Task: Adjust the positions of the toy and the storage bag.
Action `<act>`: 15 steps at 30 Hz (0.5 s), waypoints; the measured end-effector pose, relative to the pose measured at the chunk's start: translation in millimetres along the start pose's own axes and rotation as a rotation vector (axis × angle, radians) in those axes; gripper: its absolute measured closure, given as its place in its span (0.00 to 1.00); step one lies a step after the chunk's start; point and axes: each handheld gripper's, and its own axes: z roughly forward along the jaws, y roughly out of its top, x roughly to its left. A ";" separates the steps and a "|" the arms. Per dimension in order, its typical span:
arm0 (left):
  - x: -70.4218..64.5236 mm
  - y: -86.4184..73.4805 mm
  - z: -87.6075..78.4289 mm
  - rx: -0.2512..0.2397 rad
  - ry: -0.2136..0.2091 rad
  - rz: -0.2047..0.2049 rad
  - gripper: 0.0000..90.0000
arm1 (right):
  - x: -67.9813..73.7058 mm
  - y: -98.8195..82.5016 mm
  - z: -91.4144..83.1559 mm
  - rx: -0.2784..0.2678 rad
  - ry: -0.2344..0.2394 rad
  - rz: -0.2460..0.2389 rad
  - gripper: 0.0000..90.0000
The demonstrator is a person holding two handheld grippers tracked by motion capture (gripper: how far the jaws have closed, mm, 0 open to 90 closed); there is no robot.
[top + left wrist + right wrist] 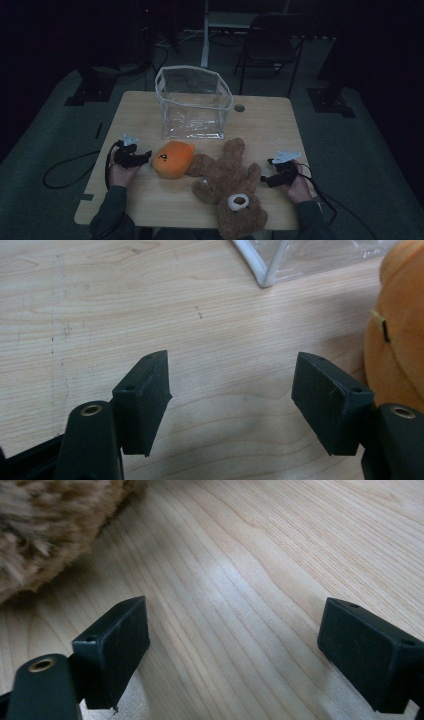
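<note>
Position, orange plush toy (173,159): lying on the counter (260,125), just beside the left tongs (146,156), whose jaws are pointed at its side; seen at the right edge of the left gripper view, outside the jaws.
Left tongs: released, jaws apart over bare wood, nothing between them.
Right tongs (264,180): released, jaws spread wide over bare counter, near the paw of the brown teddy bear (227,187), not touching it.
Appearance, orange plush toy: rounded, soft, bright orange, with a small dark mark on its face.
Appearance, teddy bear: shaggy brown fur, pale muzzle, laid on its back.
Count: one orange plush toy, one teddy bear, one clear plastic bag (193,102) stood open, two tongs.
</note>
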 end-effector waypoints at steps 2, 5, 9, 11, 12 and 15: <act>-0.1 1.1 -2.1 -0.007 -0.006 -0.002 0.35 | 0.2 0.1 0.1 0.001 0.000 0.000 0.13; -2.8 4.0 -6.4 -0.016 -0.011 0.015 0.36 | 0.3 0.1 0.1 0.001 0.000 0.000 0.13; -6.0 6.3 -10.0 -0.021 -0.007 0.035 0.36 | 1.0 0.0 0.0 0.001 0.001 0.002 0.13; -6.4 6.7 -10.9 -0.025 -0.006 0.038 0.36 | 1.1 0.0 0.0 0.001 0.001 0.002 0.14; -6.7 7.3 -12.1 -0.028 -0.004 0.040 0.36 | 1.0 0.0 0.0 0.001 0.000 0.001 0.14; -7.2 8.5 -15.0 -0.036 -0.002 0.041 0.37 | 1.0 -0.1 0.0 0.001 0.000 0.001 0.14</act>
